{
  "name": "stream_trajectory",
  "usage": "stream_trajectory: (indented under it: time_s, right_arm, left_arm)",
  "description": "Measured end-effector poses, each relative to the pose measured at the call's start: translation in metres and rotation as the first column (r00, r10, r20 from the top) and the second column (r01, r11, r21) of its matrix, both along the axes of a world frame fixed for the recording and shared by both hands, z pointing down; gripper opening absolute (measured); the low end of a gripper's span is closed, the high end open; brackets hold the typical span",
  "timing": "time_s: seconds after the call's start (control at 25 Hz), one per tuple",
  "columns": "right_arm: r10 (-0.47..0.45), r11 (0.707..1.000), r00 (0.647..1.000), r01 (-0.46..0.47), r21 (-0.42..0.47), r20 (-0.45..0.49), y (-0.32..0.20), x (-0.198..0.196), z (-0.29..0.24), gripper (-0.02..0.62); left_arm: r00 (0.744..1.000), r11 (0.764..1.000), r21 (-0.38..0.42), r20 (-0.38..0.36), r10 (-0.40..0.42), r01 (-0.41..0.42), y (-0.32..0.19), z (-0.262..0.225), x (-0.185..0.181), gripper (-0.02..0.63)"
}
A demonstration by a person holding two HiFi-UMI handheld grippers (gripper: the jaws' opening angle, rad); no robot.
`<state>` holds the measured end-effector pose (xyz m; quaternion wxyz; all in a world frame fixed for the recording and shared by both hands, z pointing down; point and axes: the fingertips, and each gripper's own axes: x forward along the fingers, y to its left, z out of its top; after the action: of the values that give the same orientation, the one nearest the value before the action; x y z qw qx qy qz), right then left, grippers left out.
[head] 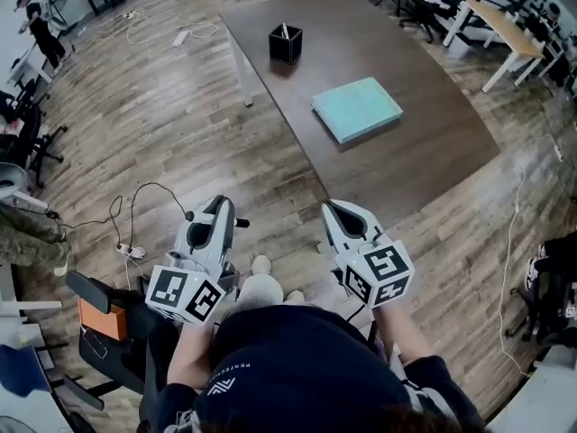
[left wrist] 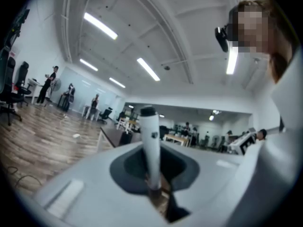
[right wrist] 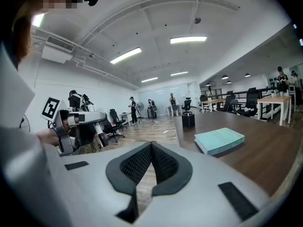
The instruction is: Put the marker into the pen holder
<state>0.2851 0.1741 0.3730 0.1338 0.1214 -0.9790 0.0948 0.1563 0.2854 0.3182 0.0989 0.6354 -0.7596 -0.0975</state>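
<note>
A black square pen holder (head: 285,43) stands near the far end of the dark brown table (head: 406,161), with something white in it. My left gripper (head: 221,202) is over the wooden floor, short of the table, and is shut on a white marker (left wrist: 150,145) with a dark cap that sticks up between its jaws. My right gripper (head: 332,206) hovers beside it at the table's near edge, shut, with nothing between its pads (right wrist: 142,162). In the right gripper view the pen holder (right wrist: 188,120) is far ahead.
A teal book (head: 357,107) lies on the table between me and the holder. A white table leg (head: 242,75) stands at the left. Cables and a power strip (head: 132,251) lie on the floor; office chairs and desks ring the room.
</note>
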Motion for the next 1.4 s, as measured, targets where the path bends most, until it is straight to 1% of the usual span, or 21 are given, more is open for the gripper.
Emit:
stream_trajectory:
  time_s: [0.16, 0.32, 0.6, 0.92, 1.2, 1.4]
  right_arm:
    - [0.004, 1.000, 1.000, -0.004, -0.006, -0.021, -0.006, -0.011, 0.005, 0.002]
    - [0.003, 1.000, 0.999, -0.003, -0.003, -0.043, -0.013, -0.035, 0.006, 0.002]
    - [-0.023, 1.000, 0.998, 0.023, -0.012, -0.064, -0.022, -0.094, 0.010, 0.002]
    - [-0.065, 0.998, 0.994, 0.064, -0.018, -0.091, -0.020, -0.164, 0.014, 0.002]
    - [-0.091, 0.996, 0.989, 0.091, -0.001, -0.113, -0.013, -0.213, 0.016, 0.002]
    - [-0.120, 0.993, 0.984, 0.121, 0.003, -0.132, -0.005, -0.245, 0.023, 0.002]
  left_arm:
    - [1.000, 1.000, -0.002, -0.011, 0.009, -0.010, -0.008, 0.006, -0.012, 0.034]
    - [1.000, 1.000, 0.000, -0.021, 0.016, -0.016, -0.016, 0.008, -0.034, 0.034]
    - [0.999, 1.000, -0.010, -0.030, 0.022, -0.022, -0.029, 0.015, -0.082, 0.034]
    - [0.999, 0.999, -0.030, -0.043, 0.021, -0.023, -0.028, 0.024, -0.140, 0.034]
    - [0.999, 0.999, -0.031, -0.043, 0.024, -0.025, -0.021, 0.026, -0.184, 0.034]
    - [0.999, 1.000, -0.028, -0.054, 0.004, -0.005, -0.016, 0.034, -0.214, 0.034]
